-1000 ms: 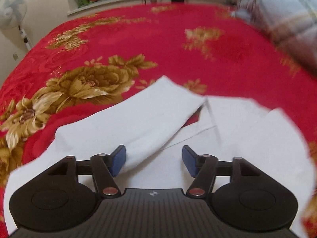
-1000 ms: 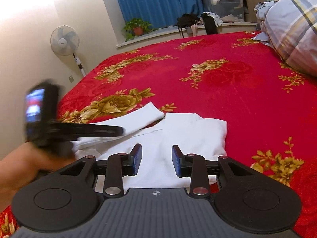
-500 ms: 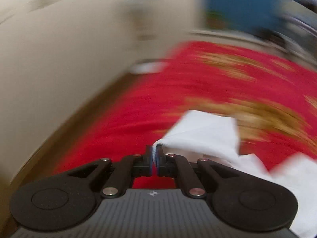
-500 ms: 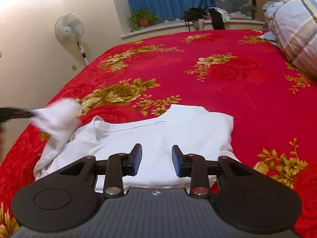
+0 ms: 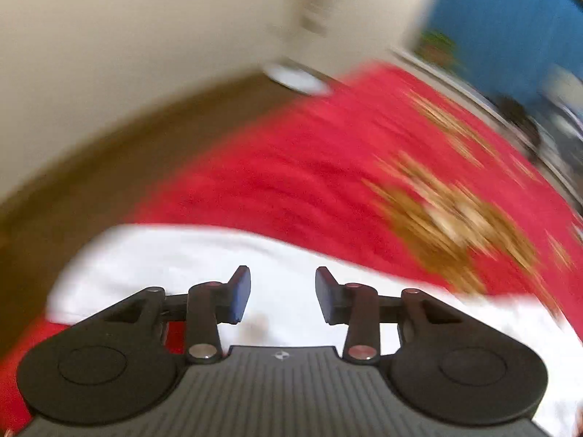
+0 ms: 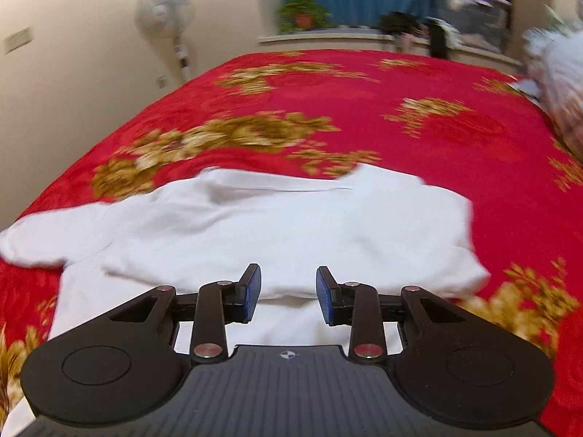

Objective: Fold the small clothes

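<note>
A small white garment (image 6: 277, 225) lies spread on the red flowered bedspread (image 6: 364, 109), with one sleeve (image 6: 40, 236) stretched out to the left. My right gripper (image 6: 288, 296) is open and empty, just above the garment's near edge. My left gripper (image 5: 282, 298) is open and empty over the white cloth (image 5: 175, 255) near the bed's left edge. The left wrist view is blurred by motion.
A standing fan (image 6: 164, 11) is by the wall at the left. A potted plant (image 6: 302, 18) sits on the sill under a blue curtain. A plaid quilt (image 6: 561, 83) lies at the right. Brown floor (image 5: 109, 153) shows beyond the bed's left edge.
My left gripper was shut on the sleeve and pulled it out to the left. It has since opened and let it go. The sleeve now lies flat at the left.
</note>
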Action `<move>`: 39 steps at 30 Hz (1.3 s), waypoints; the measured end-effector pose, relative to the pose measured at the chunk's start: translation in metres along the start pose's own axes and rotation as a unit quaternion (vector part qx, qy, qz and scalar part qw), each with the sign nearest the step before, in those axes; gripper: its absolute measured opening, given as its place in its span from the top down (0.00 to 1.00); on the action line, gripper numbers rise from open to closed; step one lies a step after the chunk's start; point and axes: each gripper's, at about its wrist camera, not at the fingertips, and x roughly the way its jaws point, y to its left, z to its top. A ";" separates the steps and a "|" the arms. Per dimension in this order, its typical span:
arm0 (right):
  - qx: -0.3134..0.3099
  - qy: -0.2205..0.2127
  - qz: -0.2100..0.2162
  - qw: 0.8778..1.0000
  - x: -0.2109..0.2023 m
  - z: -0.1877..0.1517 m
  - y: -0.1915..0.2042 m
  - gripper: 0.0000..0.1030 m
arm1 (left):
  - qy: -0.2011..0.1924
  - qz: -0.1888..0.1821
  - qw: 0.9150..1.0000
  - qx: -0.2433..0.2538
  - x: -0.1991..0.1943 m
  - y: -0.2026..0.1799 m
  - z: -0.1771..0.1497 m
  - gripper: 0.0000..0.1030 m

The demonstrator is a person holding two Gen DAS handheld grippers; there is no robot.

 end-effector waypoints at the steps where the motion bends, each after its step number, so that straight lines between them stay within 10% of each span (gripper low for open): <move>1: -0.015 -0.003 0.007 1.000 0.003 0.001 0.009 0.63 | 0.019 -0.019 0.999 0.024 0.006 -0.016 -0.005 0.58; 4: -0.078 -0.015 0.032 0.996 0.018 0.001 0.040 0.57 | 0.071 -0.059 0.992 0.088 0.026 -0.047 -0.019 0.55; 7: -0.136 -0.006 0.056 0.989 0.040 -0.003 0.070 0.56 | 0.145 -0.010 0.982 0.117 0.061 -0.044 -0.032 0.47; 17: -0.265 0.009 0.063 0.962 0.101 -0.018 0.121 0.56 | 0.140 -0.017 0.979 0.146 0.079 -0.054 -0.017 0.34; 21: -0.253 0.000 0.046 0.966 0.104 -0.004 0.115 0.95 | 0.140 -0.007 0.980 0.142 0.080 -0.062 -0.016 0.34; 25: -0.177 -0.043 0.039 0.983 0.073 0.034 0.066 0.95 | 0.121 0.017 0.983 0.137 0.078 -0.071 -0.007 0.34; 30: 0.017 -0.111 -0.019 0.993 0.009 0.088 -0.087 0.95 | 0.059 0.000 0.989 0.136 0.064 -0.093 0.003 0.34; 39: 0.310 -0.151 -0.214 0.914 -0.055 0.016 -0.356 0.95 | 0.011 -0.166 0.973 0.158 0.057 -0.171 -0.017 0.33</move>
